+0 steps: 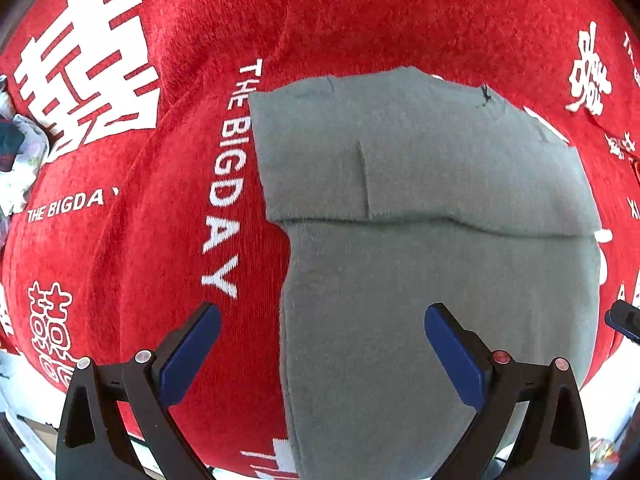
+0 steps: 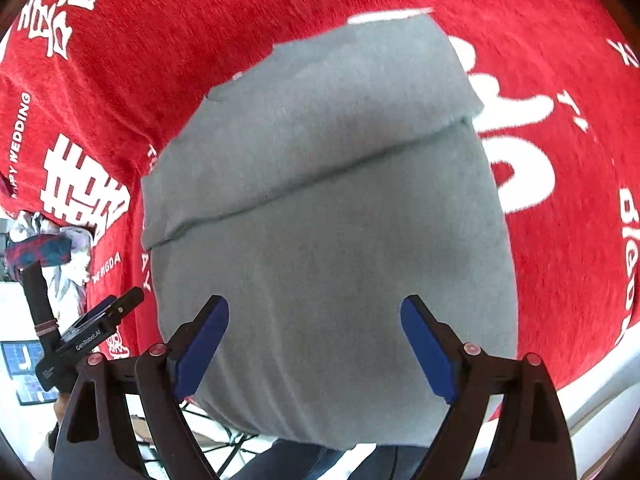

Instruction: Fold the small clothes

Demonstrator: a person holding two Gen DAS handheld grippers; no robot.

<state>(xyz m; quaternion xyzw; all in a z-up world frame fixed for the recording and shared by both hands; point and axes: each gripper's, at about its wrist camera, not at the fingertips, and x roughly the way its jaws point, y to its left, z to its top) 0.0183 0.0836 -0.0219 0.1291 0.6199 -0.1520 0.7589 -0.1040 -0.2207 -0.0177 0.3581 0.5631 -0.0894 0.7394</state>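
grey garment (image 1: 432, 240): 1 | red cloth (image 1: 168, 40): 1 | grippers: 2 | patterned clothes pile (image 2: 60, 248): 1

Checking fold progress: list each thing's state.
Grey garment: partly folded, flat on the cloth, not gripped.
Red cloth: spread out, wrinkled.
Left tongs: open, empty.
Right tongs: open, empty.
Patterned clothes: bunched at the cloth's edge.

Surface covered w/ a red cloth (image 1: 168, 240), fuzzy, printed in white w/ Chinese characters & "THE BIGDAY". A grey folded garment (image 1: 420, 208) lies flat on it. A crumpled patterned fabric pile (image 1: 20, 152) sits at the cloth's left edge.
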